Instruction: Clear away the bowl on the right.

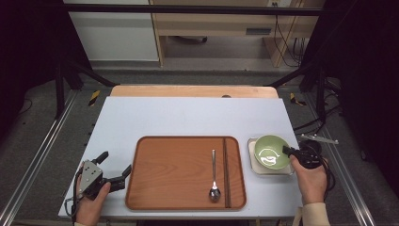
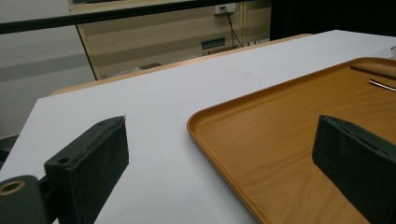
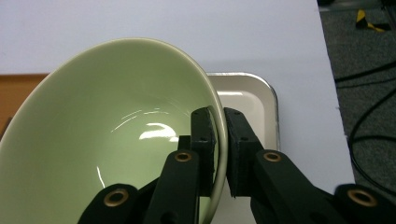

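Fingers (image 3: 205, 140) of the right gripper (image 3: 218, 140) clamped on the rim of the green bowl (image 3: 116, 140), one finger inside the wall, one outside, rim edge between the pads. Bowl tilted in the right gripper view, mouth turned toward the camera; interior glazed, bare. Behind it, a white square dish (image 3: 252, 100) with rounded corners, on the worktop (image 3: 163, 28).

High view: right gripper (image 1: 288, 151) at the bowl's right edge, right hand (image 1: 311, 179) behind it. Bowl (image 1: 270, 151) over the white dish (image 1: 254, 162), just right of the wooden tray (image 1: 174, 172); whether bowl and dish touch cannot be told. Spoon (image 1: 214, 176) lies on the tray, bowl end toward the person; dark chopsticks (image 1: 226, 172) beside it, parallel.

Left gripper (image 1: 113, 169) on the worktop (image 1: 188, 115) at the tray's left edge, held by the left hand (image 1: 91, 200). Fingers (image 2: 93, 158) wide apart, holding nothing. Left gripper view: one finger over the worktop (image 2: 154, 102), the other over the tray (image 2: 261, 140); the tray's near corner sits between them. Spoon handle tip (image 2: 382, 84) at far right.
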`<state>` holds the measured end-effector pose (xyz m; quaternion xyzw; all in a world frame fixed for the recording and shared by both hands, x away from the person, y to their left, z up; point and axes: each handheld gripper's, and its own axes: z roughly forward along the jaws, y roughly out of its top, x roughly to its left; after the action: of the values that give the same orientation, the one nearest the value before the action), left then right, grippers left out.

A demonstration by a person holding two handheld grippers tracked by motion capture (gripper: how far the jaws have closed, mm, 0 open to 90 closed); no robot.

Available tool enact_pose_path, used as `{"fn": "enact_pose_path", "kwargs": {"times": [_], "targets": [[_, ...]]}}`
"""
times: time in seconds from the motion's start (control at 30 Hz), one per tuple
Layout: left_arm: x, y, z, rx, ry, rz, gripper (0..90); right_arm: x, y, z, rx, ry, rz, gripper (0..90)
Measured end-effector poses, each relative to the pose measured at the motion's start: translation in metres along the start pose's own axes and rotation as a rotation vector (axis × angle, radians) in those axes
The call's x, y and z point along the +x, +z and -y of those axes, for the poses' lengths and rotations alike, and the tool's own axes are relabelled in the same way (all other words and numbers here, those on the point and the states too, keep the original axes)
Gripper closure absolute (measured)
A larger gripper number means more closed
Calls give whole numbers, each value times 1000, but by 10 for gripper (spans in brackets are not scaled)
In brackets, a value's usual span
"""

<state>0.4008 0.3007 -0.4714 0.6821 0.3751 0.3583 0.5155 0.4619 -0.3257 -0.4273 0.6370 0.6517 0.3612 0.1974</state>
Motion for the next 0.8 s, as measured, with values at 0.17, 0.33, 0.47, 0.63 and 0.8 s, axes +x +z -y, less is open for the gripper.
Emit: {"fn": "enact_pose_path", "kwargs": {"times": [0.17,0.33,0.47,0.63,0.8], "targets": [[1,-1,-1,-11,-1,-5,33,15,-9,-9,-55,-19,-48,836],[2,-2,-1,-14,-1,-9,34,39,-9,-15,-50,-59,-116,836],[2,-3,-2,-18,-5,-10,35,67,-3,-16,-34,-101,-165,836],[2,-2,-1,-17,-1,-12,35,107,9,-14,-6,-161,-227,836],[4,-4,-2,-26,-4,-14,35,155,30,-8,45,-238,-308,836]]}}
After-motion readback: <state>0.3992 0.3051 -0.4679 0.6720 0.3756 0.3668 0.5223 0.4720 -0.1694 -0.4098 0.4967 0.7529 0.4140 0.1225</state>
